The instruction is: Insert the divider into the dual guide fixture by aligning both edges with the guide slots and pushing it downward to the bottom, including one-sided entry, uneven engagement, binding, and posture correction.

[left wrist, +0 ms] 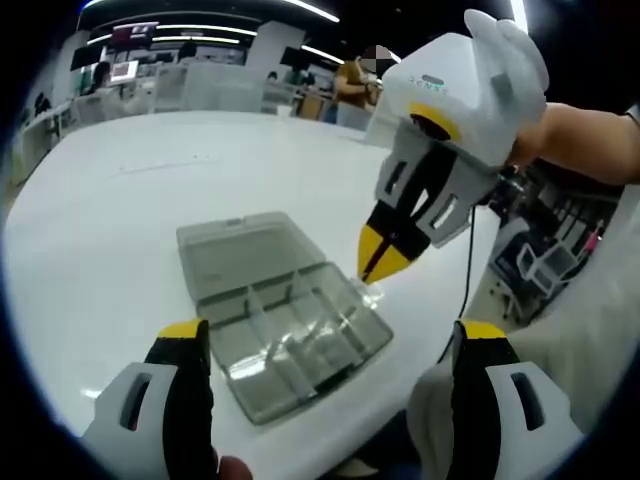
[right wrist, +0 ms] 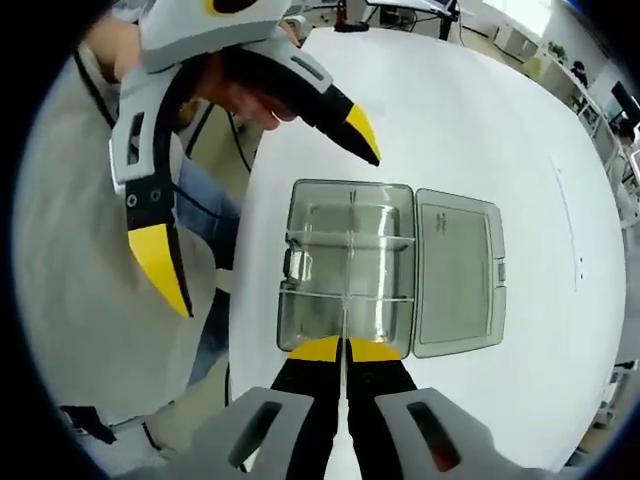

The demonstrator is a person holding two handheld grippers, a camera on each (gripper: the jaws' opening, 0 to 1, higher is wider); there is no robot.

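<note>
While my right gripper point(right wrist: 345, 350) is clamped on the thin clear divider point(right wrist: 346, 300) above the open compartment box point(left wrist: 285, 320) | left gripper point(left wrist: 330, 345) jaws apart, idle at 6 o'clock | I should level both edges over the slots, then push slowly.

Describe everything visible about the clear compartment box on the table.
The compartment box is smoky transparent plastic, lying open on the white table. Its lid is folded flat beside the tray, with a small latch tab on its outer edge. Clear dividers split the tray into compartments. The right gripper, jaws closed on a thin clear divider, meets the tray's near rim.
</note>
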